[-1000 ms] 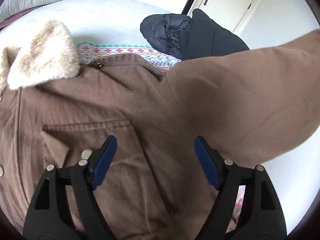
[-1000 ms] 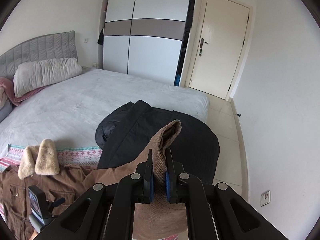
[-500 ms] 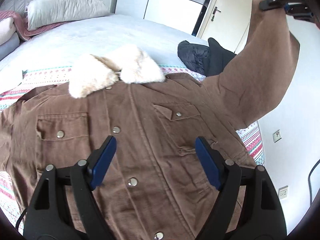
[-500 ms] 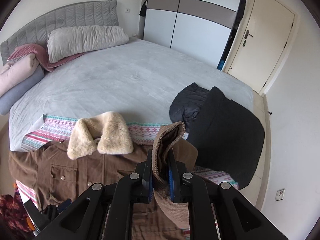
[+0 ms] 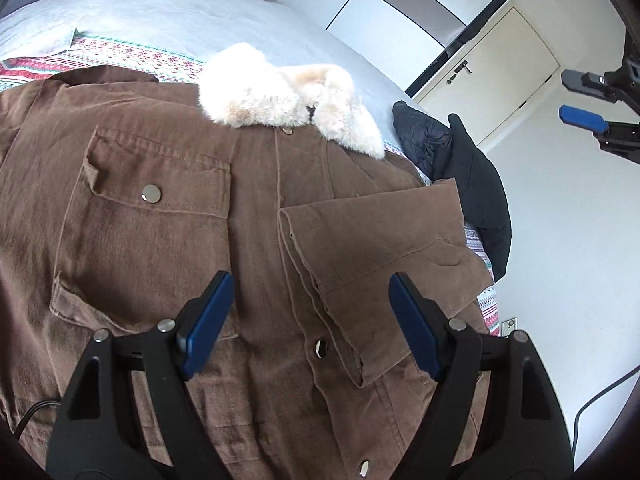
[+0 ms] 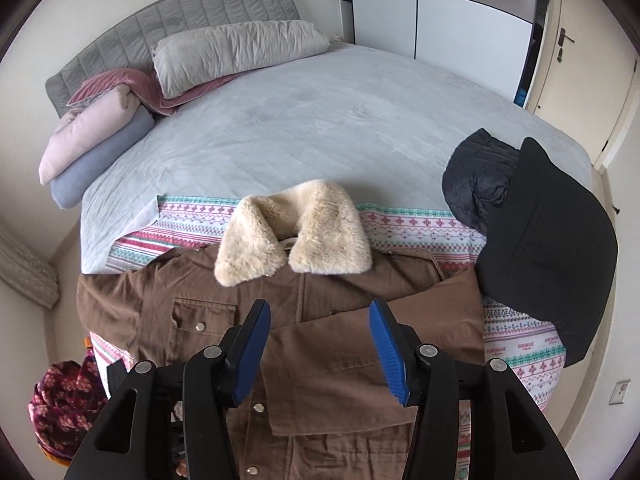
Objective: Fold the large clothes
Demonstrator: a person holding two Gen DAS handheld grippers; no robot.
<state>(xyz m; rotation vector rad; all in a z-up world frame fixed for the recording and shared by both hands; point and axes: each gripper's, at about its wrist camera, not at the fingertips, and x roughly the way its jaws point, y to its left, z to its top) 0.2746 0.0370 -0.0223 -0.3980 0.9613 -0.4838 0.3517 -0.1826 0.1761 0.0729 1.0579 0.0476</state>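
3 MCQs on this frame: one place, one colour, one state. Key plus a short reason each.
1. Where does the folded sleeve lie?
A. across the front of the brown jacket
B. on the pillow
C. on the floor

2. What colour is the jacket's fur collar?
A. black
B. cream
C. red

3. How is the right gripper?
A. shut on the sleeve
B. shut on the collar
C. open, holding nothing

Key: 1 A, the sleeve rests flat on the jacket's chest. 2 B, the pile is pale cream. 3 C, its blue pads stand apart above the sleeve, as do those of the left gripper.
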